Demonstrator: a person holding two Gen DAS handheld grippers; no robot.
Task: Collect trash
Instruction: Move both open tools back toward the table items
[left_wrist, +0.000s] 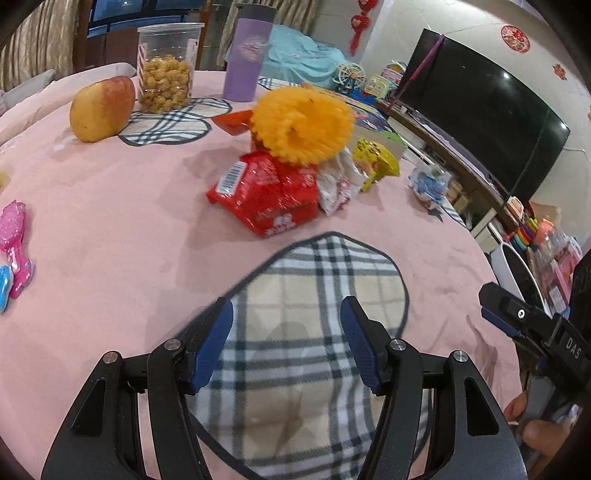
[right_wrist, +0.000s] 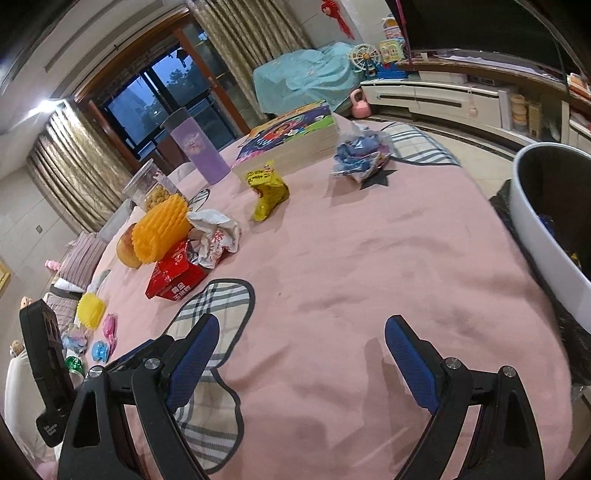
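— Wrappers: where do they lie?
— Red wrapper (left_wrist: 264, 194) mid-cloth, crumpled white wrapper (left_wrist: 338, 182) touching it; yellow wrapper (right_wrist: 267, 190) and blue wrapper (right_wrist: 360, 157) beyond, nearer the far edge.
— Grippers?
— Left gripper (left_wrist: 286, 341) and right gripper (right_wrist: 301, 356) both spread, empty, over bare pink tablecloth (right_wrist: 369, 258). White bin (right_wrist: 546, 251) stands past the cloth's right edge.
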